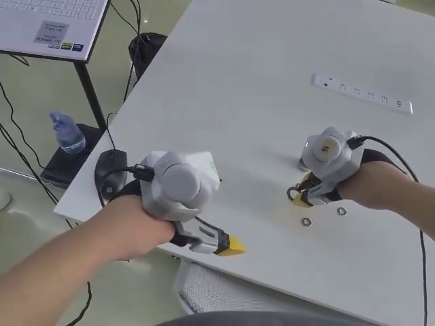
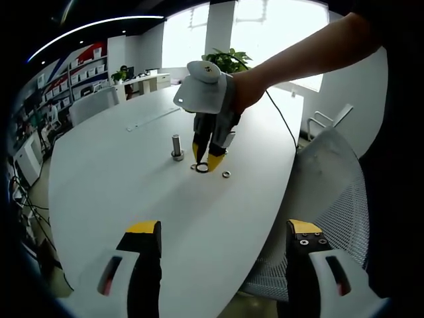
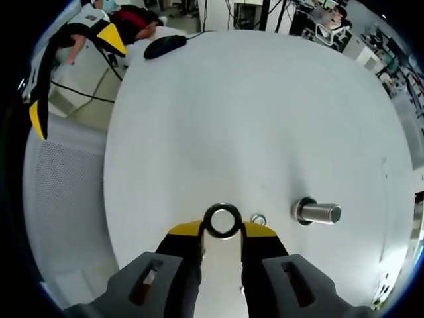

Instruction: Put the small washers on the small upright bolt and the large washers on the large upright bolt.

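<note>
Right tongs (image 3: 222, 230): clenched on a large washer (image 3: 222, 206), pinched by its rim, which leaves the hole free for threading.
Upright bolt (image 3: 318, 212): just right of your tips, apart from them.
Small washer (image 3: 258, 219): on the table (image 3: 252, 99), beside the tips.
Left tongs (image 2: 224, 228): released, your spare, held well back from the work.

A white table (image 1: 258, 81) carries 1 power strip (image 1: 361, 93) near its far side and 1 black mouse (image 1: 110, 165) at its left corner. Off that side stand a laptop (image 1: 51, 24) and 1 blue-capped bottle (image 1: 66, 132).
</note>
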The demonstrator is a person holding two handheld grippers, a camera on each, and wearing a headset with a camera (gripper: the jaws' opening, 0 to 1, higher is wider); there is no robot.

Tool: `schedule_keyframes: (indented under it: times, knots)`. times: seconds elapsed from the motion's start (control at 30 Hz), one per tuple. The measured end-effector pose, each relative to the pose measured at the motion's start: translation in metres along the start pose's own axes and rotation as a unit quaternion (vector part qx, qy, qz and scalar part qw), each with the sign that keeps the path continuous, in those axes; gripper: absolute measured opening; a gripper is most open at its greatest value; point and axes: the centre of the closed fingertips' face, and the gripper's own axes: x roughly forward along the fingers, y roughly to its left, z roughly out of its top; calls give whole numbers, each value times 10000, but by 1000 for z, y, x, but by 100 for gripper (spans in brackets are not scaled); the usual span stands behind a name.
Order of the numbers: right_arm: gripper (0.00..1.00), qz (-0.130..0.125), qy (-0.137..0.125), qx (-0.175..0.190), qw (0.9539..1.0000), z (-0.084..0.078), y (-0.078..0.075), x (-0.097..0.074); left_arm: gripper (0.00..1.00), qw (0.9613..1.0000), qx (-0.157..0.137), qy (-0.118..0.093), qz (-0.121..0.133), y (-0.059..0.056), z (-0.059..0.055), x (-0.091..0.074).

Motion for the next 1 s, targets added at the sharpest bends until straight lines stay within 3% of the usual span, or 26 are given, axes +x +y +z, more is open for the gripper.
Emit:
schedule_keyframes:
  times: [0.33,0.63,0.7,1.0]
  knots:
    - [22,-246,3,30,9997,-11,-20,-17,77,10000,5,-71,-36,1,6,-2]
    - [21,-365,102,159,9992,-32,-42,-31,80,9999,-11,-89,55,11,8,-2]
    - [21,-356,123,215,9991,-36,-45,-33,84,9999,37,-122,110,13,10,-2]
    - [21,-488,56,338,9982,-40,-65,-40,89,9999,-59,-88,43,9,7,3]
